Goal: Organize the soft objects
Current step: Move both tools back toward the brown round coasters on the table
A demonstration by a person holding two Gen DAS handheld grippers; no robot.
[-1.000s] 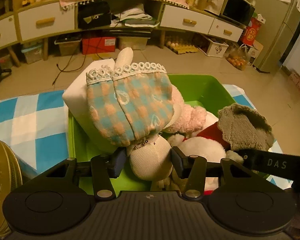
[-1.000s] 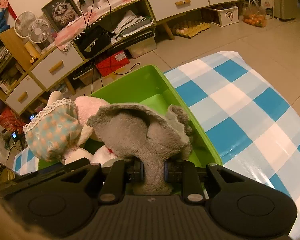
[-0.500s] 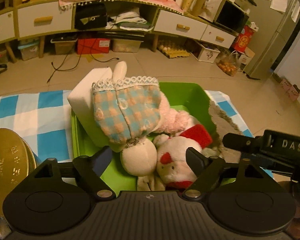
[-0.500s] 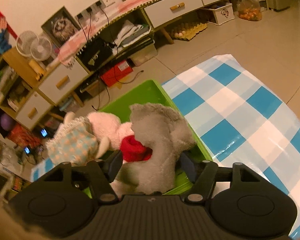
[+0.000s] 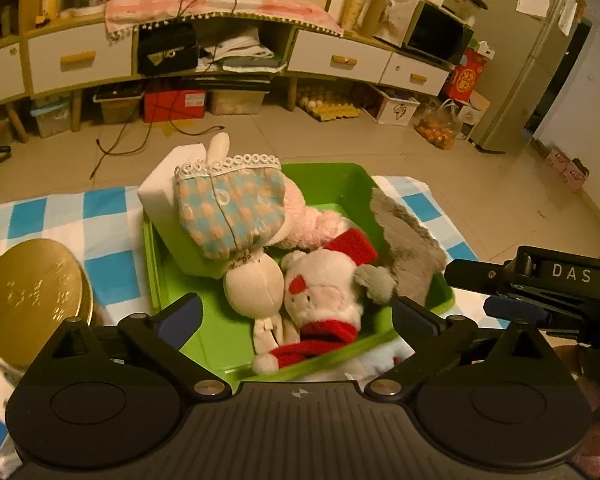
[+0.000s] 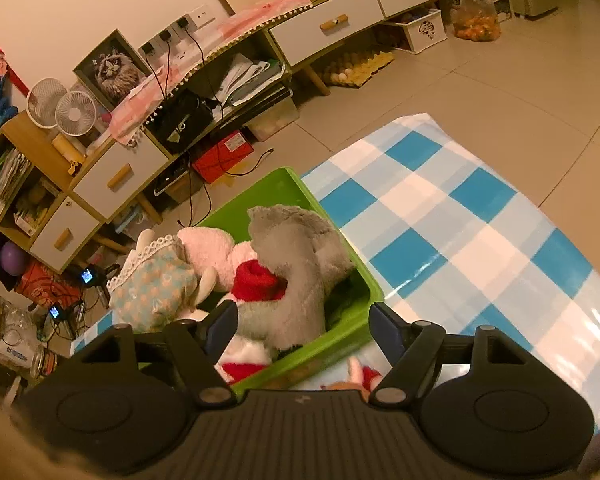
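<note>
A green bin (image 5: pixel 328 170) on the checked cloth holds several soft toys. A cream rabbit in a blue-and-orange checked dress (image 5: pixel 228 208) lies head toward me beside a white plush with a red scarf (image 5: pixel 320 300). A pink plush (image 5: pixel 316 220) lies behind them. A grey plush (image 6: pixel 300 252) leans on the bin's right wall (image 6: pixel 364 276). My left gripper (image 5: pixel 298 312) hovers above the bin's near end, its jaws opening wide, touching nothing. My right gripper (image 6: pixel 302 318) hangs above the near right corner, jaws opening, pads off the grey plush.
A white foam block (image 5: pixel 160 196) leans in the bin's left side. A gold tin (image 5: pixel 32 288) stands left of the bin. A small white-and-red soft thing (image 6: pixel 360 372) lies in front of the bin. Blue-checked cloth (image 6: pixel 460 220) stretches right. Cabinets and floor clutter lie beyond.
The left gripper let go of the rabbit's head and the right let go of the grey plush. Both opened and drew back and up. The toys now rest in the bin.
</note>
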